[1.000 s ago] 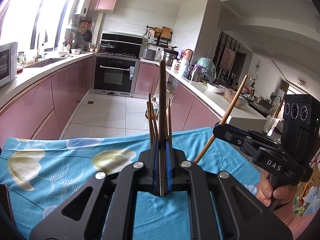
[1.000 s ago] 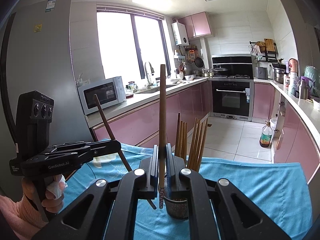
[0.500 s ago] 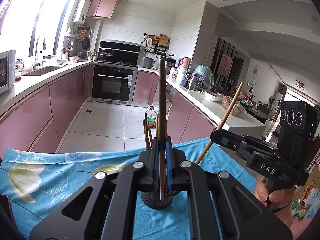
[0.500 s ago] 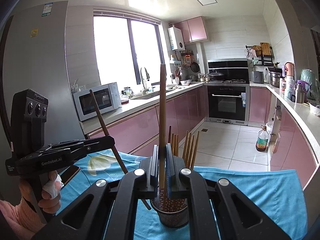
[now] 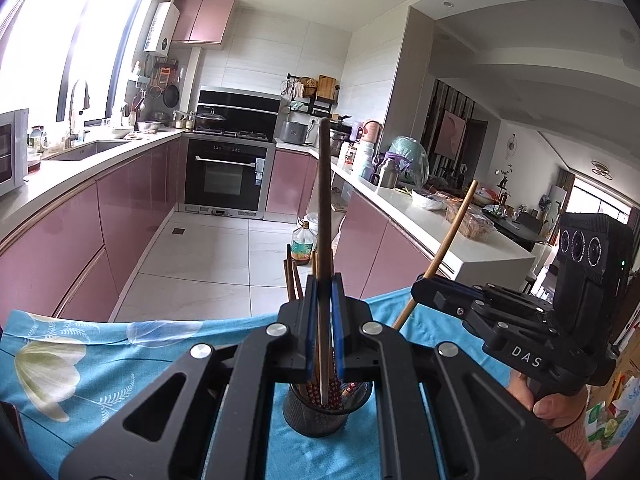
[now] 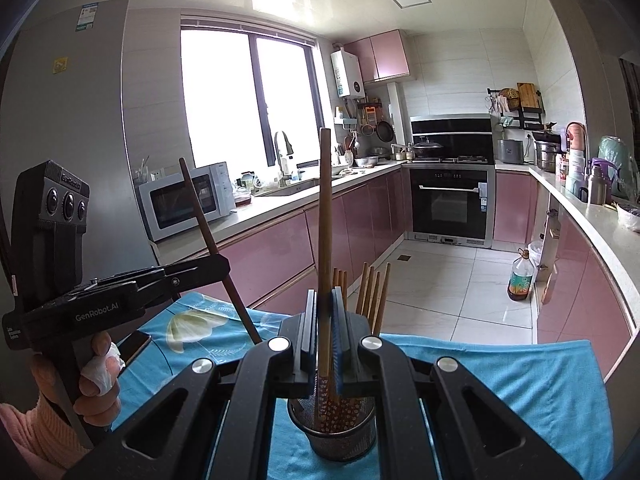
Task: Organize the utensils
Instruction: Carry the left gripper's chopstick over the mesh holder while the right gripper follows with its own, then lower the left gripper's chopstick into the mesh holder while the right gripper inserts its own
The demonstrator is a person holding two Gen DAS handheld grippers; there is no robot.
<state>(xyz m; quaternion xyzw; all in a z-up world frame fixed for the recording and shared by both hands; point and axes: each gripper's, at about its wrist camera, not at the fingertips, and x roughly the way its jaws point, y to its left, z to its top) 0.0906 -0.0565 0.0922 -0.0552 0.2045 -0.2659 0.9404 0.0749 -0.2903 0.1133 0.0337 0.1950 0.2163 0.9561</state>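
Both tools are clamped on one chopstick each, approx. upright. The left tool (image 5: 323, 320) holds a dark chopstick (image 5: 324, 200) between its blue pads, and its lower end already points into the mesh cup (image 5: 316, 412). The right tool (image 6: 325, 328) holds a lighter chopstick (image 6: 325, 220) in the same way, its lower end also inside the rim of this cup, which stands on the desk with the blue flowered cloth (image 5: 100, 356).

Progress, as I judge it: the task is well along. Several chopsticks (image 6: 374, 292) already stand in the cup, so what is left is mainly to let these two go into it, and maybe more utensils that are not in view.

Hard to see: the tool bodies cover the front of the desk in both views, so I cannot tell if other utensils lie there. Whether the chopstick tips touch the cup bottom is hidden behind the mesh and the other sticks. The exact no. of sticks in the cup is not clear. At the left edge of the cloth a dark flat thing (image 6: 136, 344) is partly covered, prob. a phone, but I am not sure.
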